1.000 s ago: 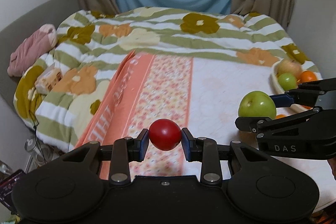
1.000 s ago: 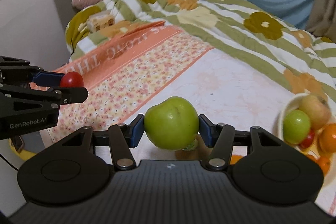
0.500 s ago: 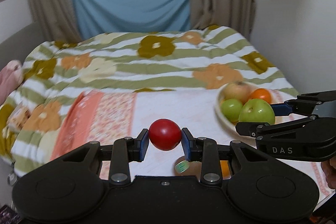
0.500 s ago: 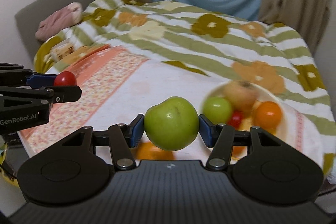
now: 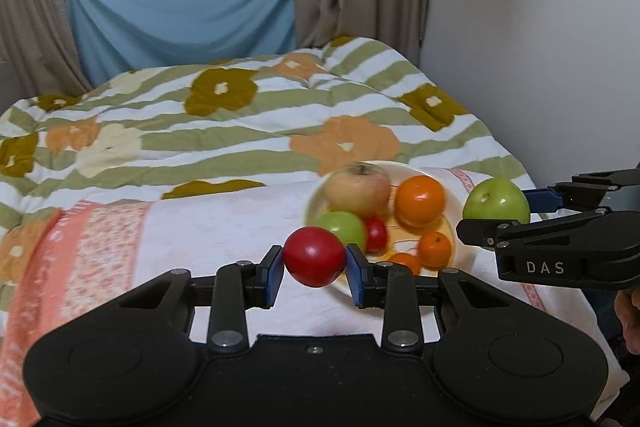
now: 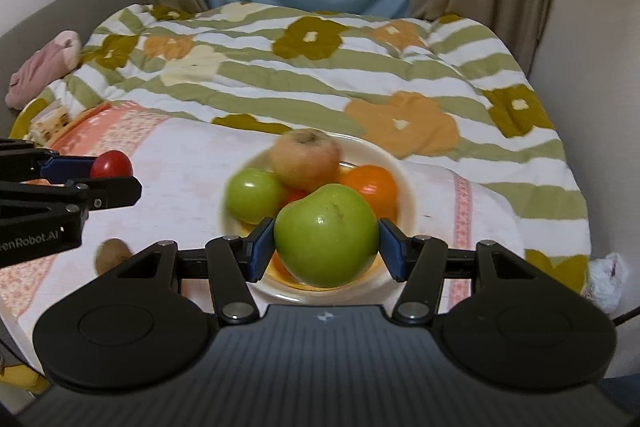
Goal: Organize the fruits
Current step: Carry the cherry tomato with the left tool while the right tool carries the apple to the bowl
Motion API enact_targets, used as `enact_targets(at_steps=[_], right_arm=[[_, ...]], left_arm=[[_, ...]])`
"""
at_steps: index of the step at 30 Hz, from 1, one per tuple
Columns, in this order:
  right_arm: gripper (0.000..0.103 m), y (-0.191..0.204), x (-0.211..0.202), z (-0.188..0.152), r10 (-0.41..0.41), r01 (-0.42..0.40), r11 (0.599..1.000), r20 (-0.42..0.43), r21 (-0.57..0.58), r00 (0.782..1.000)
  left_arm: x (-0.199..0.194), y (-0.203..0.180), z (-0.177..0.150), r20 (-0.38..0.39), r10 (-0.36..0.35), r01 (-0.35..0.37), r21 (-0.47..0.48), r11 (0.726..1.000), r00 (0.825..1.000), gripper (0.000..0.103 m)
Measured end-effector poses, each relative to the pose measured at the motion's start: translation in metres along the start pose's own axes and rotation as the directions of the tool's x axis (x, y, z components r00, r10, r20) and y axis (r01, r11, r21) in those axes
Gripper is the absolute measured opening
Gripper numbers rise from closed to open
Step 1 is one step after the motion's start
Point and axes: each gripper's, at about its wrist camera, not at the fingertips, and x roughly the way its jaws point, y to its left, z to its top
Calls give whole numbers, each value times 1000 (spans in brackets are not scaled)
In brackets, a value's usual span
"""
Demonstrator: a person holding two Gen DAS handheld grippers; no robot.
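I find the task well advanced but not finished. The bed (image 6: 400, 75), under a striped floral quilt with a white cloth (image 6: 192, 163) over its near end, carries a pale bowl (image 6: 408, 183) already loaded with fruit. Two more pieces are in my grippers, both held above the cloth near the bowl and neither yet set down.

Bowl contents, largest first, in the right wrist view: a pinkish apple (image 6: 305, 159) at 12 o'clock, a green apple (image 6: 254, 195) at 9 o'clock, an orange (image 6: 370, 186) at 2 o'clock. The left wrist view adds a small red fruit (image 5: 376, 234) at centre and two small oranges (image 5: 435, 243) towards 5 o'clock.

The right gripper (image 6: 326, 243) is clamped on a large green apple (image 6: 326, 235), which sits over the bowl's near rim. The left gripper (image 5: 315, 269) is clenched on a tomato (image 5: 315, 255), just off the bowl at 8 o'clock.

One brown fruit, possibly a kiwi (image 6: 113, 254), lies loose on the cloth at 8 o'clock from the bowl. I judge three placements outstanding.
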Motion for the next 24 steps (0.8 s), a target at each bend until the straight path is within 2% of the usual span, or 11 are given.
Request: enact_targets(at_steps=[11,22,23,24], right_arm=[[70,-41,32,-2,3,-2,1000,-27,14,1000],[70,-52,54,0,28,-27,999,-35,24,999],[70,-52,55,0,28,-27,999,-36,22,999],[70,-52,56,1,28,-28,999,-36,21,999]], left_arm=[[68,-42,6,-65,-18,20,27,999,998,37],[96,-53,-1,-120,6,1,62,998,993,37],[96,-52,-1,-119,11,-4,59,998,993,41],[96,-52,-1,-118,14,-7,60,998,993,51]])
